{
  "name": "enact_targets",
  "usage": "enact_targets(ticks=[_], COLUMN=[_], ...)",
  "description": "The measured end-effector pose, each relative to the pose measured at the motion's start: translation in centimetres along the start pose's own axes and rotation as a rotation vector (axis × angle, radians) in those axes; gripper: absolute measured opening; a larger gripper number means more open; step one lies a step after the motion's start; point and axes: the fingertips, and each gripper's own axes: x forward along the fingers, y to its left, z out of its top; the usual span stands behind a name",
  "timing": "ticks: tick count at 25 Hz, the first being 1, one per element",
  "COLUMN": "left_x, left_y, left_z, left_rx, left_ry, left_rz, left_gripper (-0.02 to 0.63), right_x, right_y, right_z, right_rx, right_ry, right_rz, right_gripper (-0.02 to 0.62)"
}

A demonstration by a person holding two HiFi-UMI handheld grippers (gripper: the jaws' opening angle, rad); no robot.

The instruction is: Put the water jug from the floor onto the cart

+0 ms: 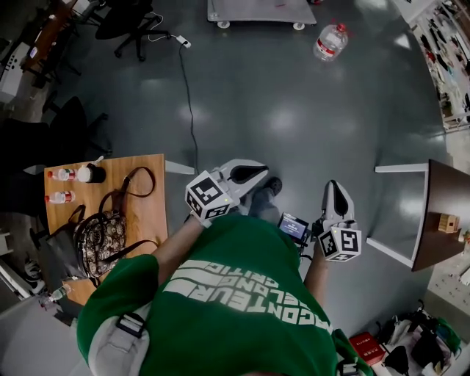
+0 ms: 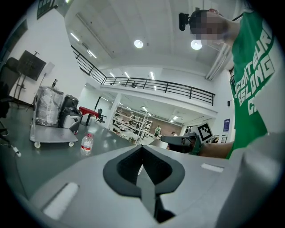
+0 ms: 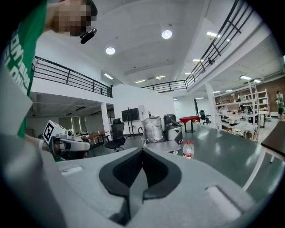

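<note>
Both are closed and empty: left hand-held gripper (image 1: 252,173), right hand-held gripper (image 1: 335,190). Water jug (image 1: 330,42) stands on the floor (image 1: 294,110) well ahead, near the cart (image 1: 261,13). Best bet: walk close, open the jaws, squeeze it from both sides. Its red label (image 1: 328,47) is unreadable; the green shirt (image 1: 235,294) shows "CONTEUR".

We see a wooden table (image 1: 147,213) at the left, bearing a patterned handbag (image 1: 103,239), a red-labelled bottle (image 1: 62,175), a second bottle (image 1: 59,197) and a dark cup (image 1: 92,173). A black cable (image 1: 189,103) trails over the grey floor below an office chair (image 1: 132,22). At the right, a dark table (image 1: 440,191) carries a wooden block (image 1: 449,222).
</note>
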Motion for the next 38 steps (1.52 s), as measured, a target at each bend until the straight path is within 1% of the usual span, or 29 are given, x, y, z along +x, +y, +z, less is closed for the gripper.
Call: enact_targets(ticks=[7,16,21,29,38], left_x=[3.0,8.9,12.0,15.6,17.9], left_y=[1.9,2.9,3.6,3.4,2.6], left_z=[1.0,2.5,3.2,3.6,2.9], left_rx=[-0.003,0.005,0.018,0.035,0.018], left_ry=[0.013,0.036,0.043,0.060,0.086], left_rz=[0.038,0.023,0.023,0.011,-0.008], left_gripper=[0.012,0.012,0.012,0.012,0.012], right_x=[2.3,5.4,6.4,6.0,5.2], right_y=[-3.6,-8.7,-11.7,-16.1,-18.6], right_z=[0.8,2.4,3.1,3.8,2.9], right_rx=[0.014,0.020,0.015,0.020,0.043], right_ry=[-0.003,-0.010,-0.020,-0.045,-0.024], right_rz=[0.018,0.037,0.032,0.002,-0.020], right_gripper=[-0.008,-0.008,-0.008,-0.008,-0.008])
